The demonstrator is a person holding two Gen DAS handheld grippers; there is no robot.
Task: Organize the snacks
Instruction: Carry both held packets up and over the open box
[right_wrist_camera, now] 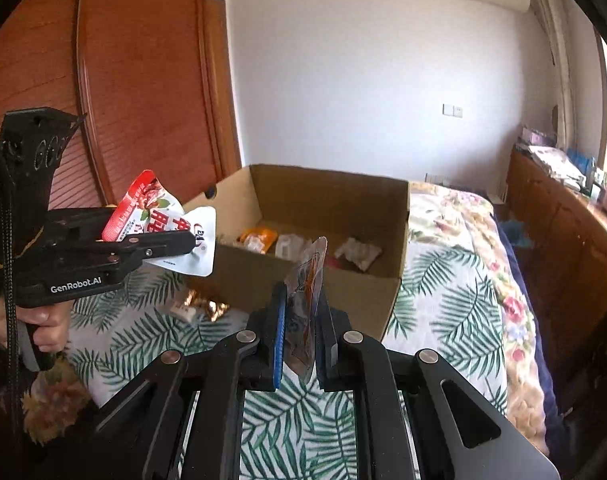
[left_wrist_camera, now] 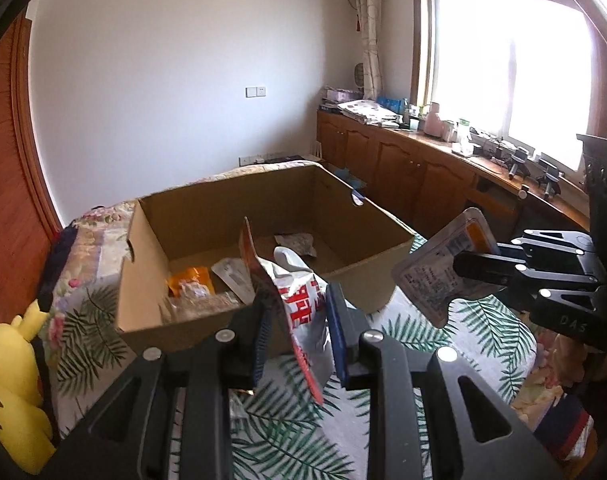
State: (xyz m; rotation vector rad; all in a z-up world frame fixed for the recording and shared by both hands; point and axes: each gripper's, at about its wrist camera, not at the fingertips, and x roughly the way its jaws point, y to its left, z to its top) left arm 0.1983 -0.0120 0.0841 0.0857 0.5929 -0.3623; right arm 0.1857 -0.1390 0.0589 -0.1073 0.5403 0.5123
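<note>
Left hand-held gripper (left_wrist_camera: pixel 295 320) is clamped on a red-and-white pouch (left_wrist_camera: pixel 299 300), held edge-on between the pads, long side running up and away toward the box (left_wrist_camera: pixel 263 216). The right hand-held gripper (right_wrist_camera: pixel 299 320) is pinched shut on a flatter, clear-ish packet (right_wrist_camera: pixel 307 280), also standing on edge.

Both are up off the bed, and the box sits straight ahead of both, open top facing up, near wall just past the fingertips. So the next bit looks like a short carry forward over that near rim, then a drop. Neither hand seems clearly closer; the left one's pouch already overlaps the rim in its own view, so maybe that one by a hair.

Inside the box there's already an orange packet (left_wrist_camera: pixel 193 280) and a few pale wrappers. One shiny brown snack (right_wrist_camera: pixel 201 306) lies loose on the leaf-print bedspread (right_wrist_camera: pixel 443 300) just outside the box's near wall.

Room-wise: bedroom, white wall, wooden wardrobe (right_wrist_camera: pixel 143 80), cabinets (left_wrist_camera: pixel 403 168) under a bright window.
</note>
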